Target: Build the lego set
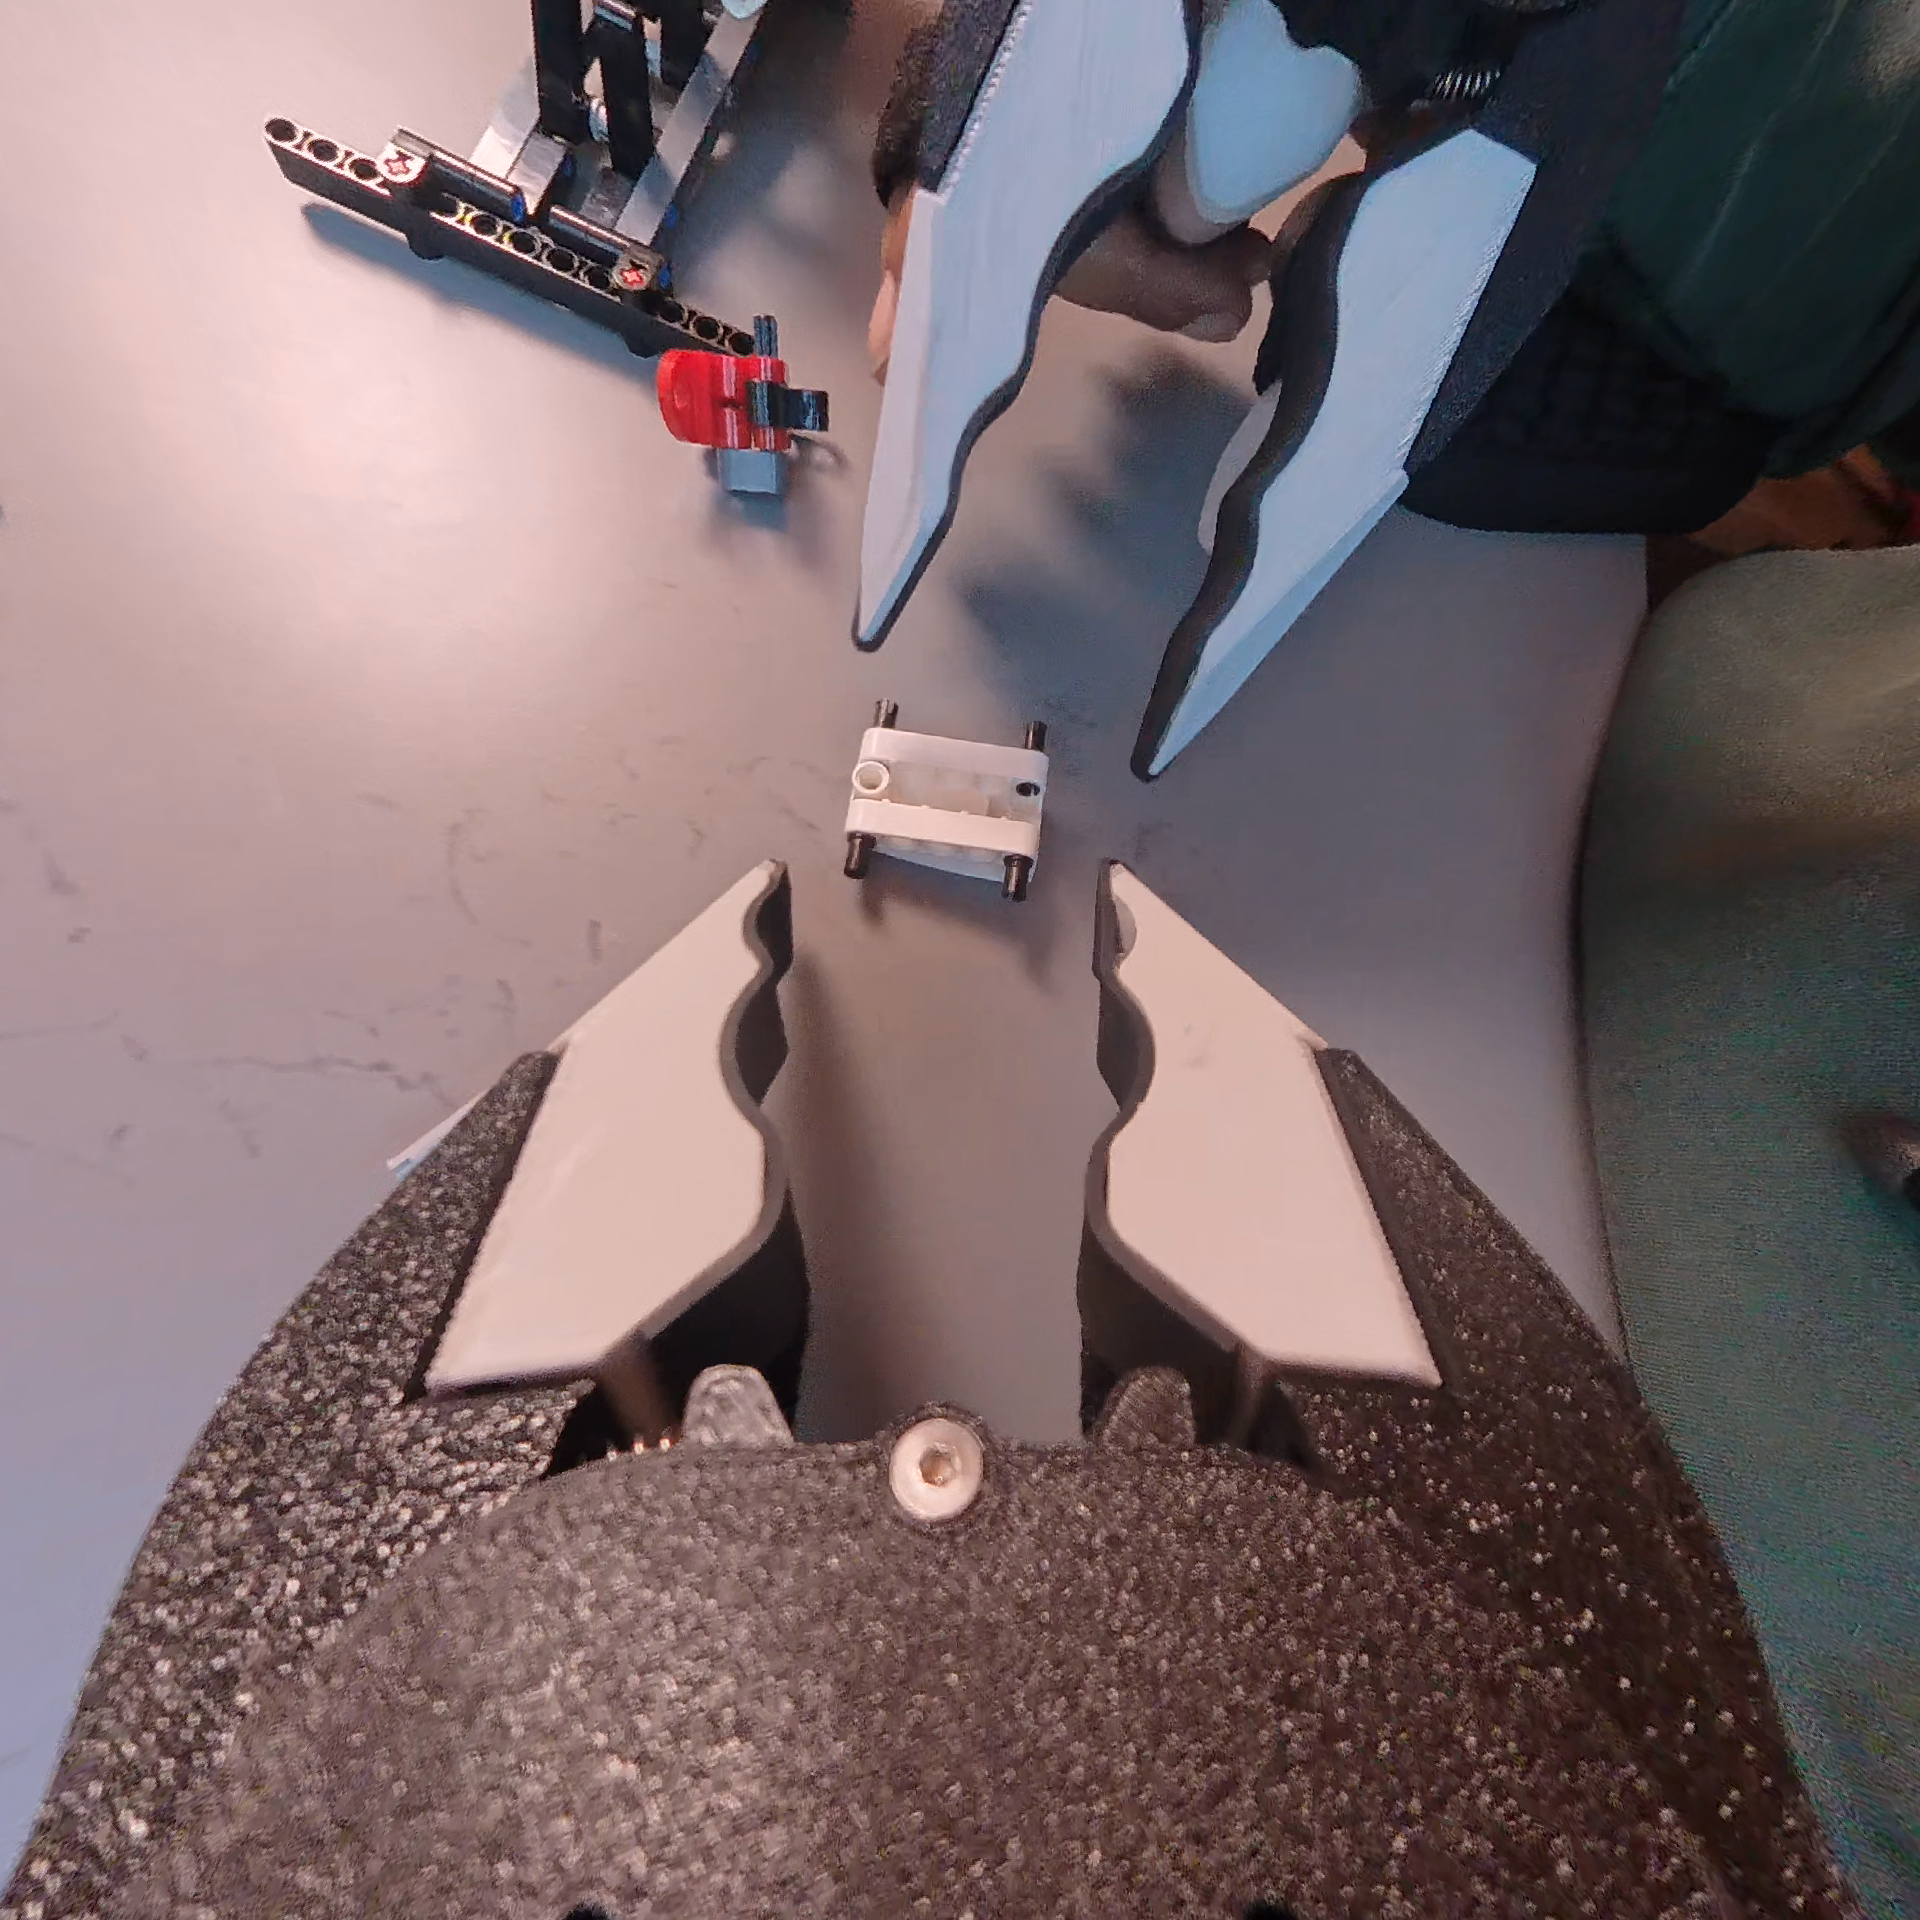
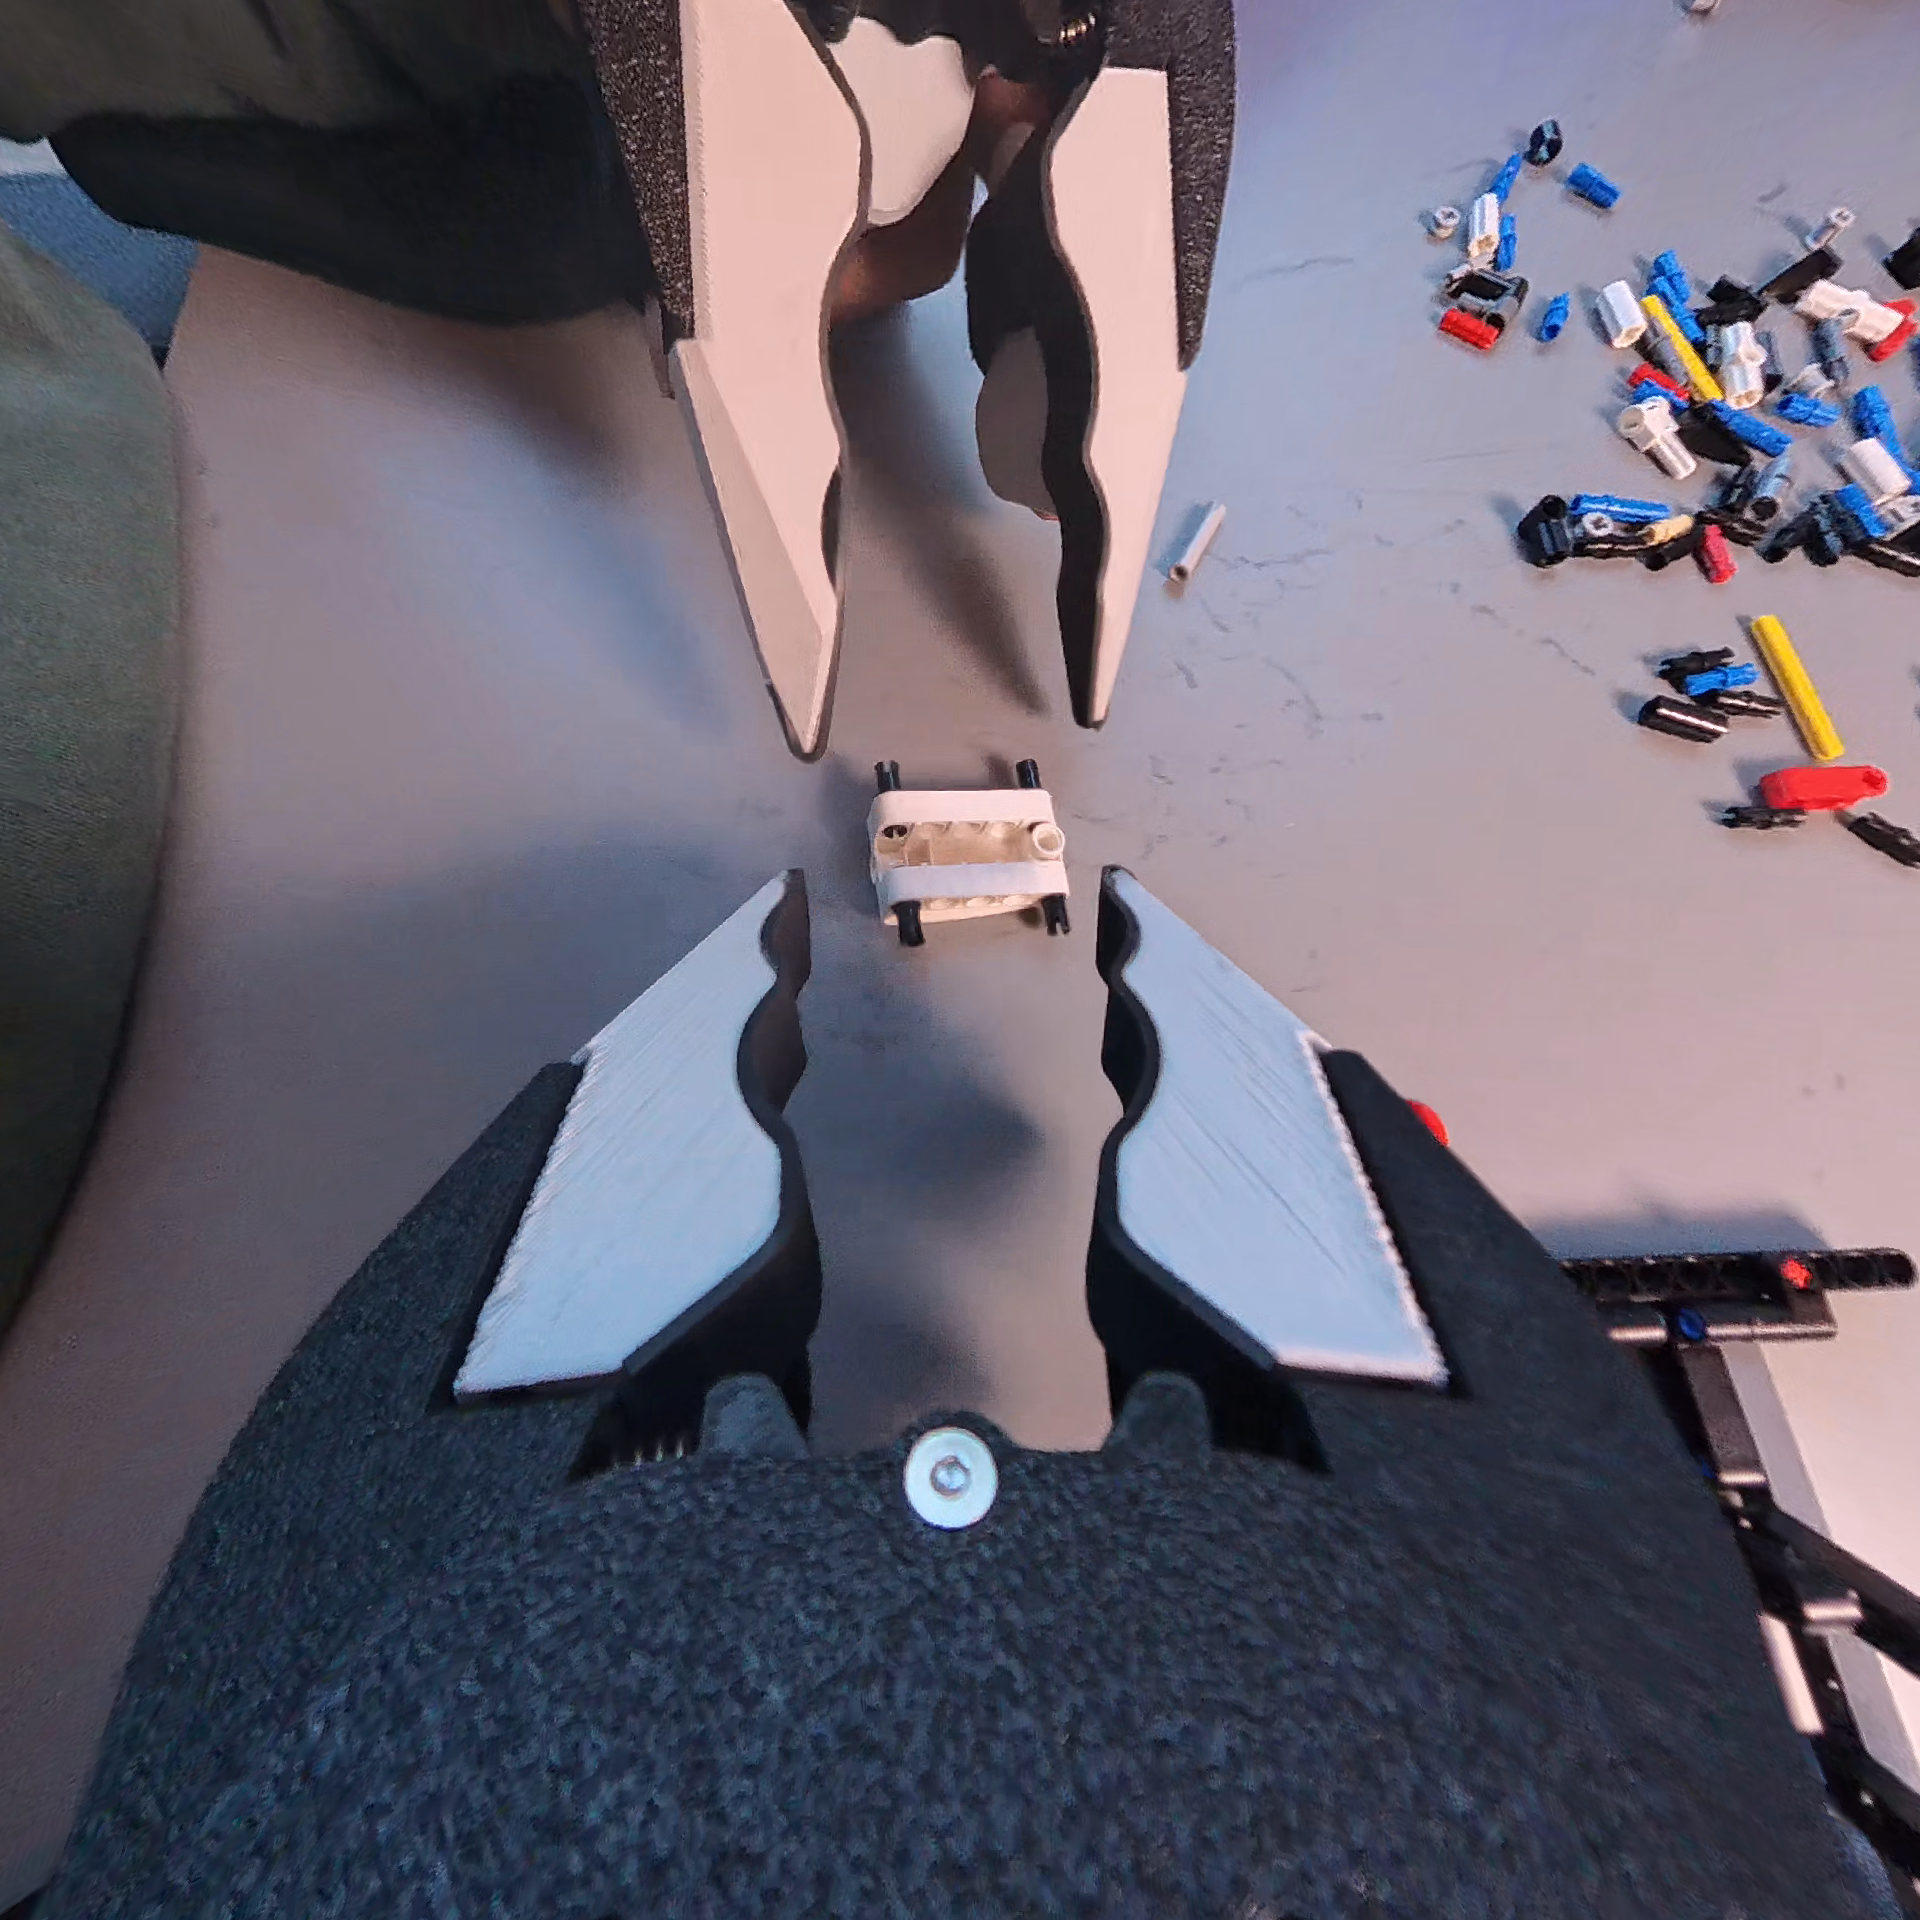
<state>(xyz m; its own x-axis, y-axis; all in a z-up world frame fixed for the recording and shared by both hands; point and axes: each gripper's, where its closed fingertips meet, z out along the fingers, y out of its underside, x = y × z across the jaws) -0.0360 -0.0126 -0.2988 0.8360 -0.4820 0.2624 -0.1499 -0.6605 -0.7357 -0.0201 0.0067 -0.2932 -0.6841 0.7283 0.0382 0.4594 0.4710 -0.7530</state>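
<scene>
Two grippers face each other across the grey desk (image 1: 312, 831), both with fingers spread apart and gripping nothing. From its own camera the left gripper (image 1: 940, 883) has the white frame piece (image 1: 948, 802) dead ahead at twelve o'clock, just beyond its fingertips and inside the line of the gap. The right gripper (image 2: 951, 883) sees the same piece (image 2: 971, 854) at twelve o'clock too, just past its tips and leaning slightly toward its one o'clock side. Neither touches it; I judge the left a shade better centred, though both are about equally near.

Next in size, the partly built black beam assembly (image 1: 520, 229) lies at eleven o'clock from the left gripper, well apart, with a small red and black sub-assembly (image 1: 732, 400) just beside its near end. A scatter of loose pins and axles (image 2: 1714, 416) lies at two o'clock from the right gripper.

Smallest, the white frame piece lies flat, its long axis running nine to three o'clock, square across both approach lines. Its four black pins (image 1: 858, 858) stick out along the twelve-to-six line, two toward each gripper. A pinch from either side would likely land on the short ends.
</scene>
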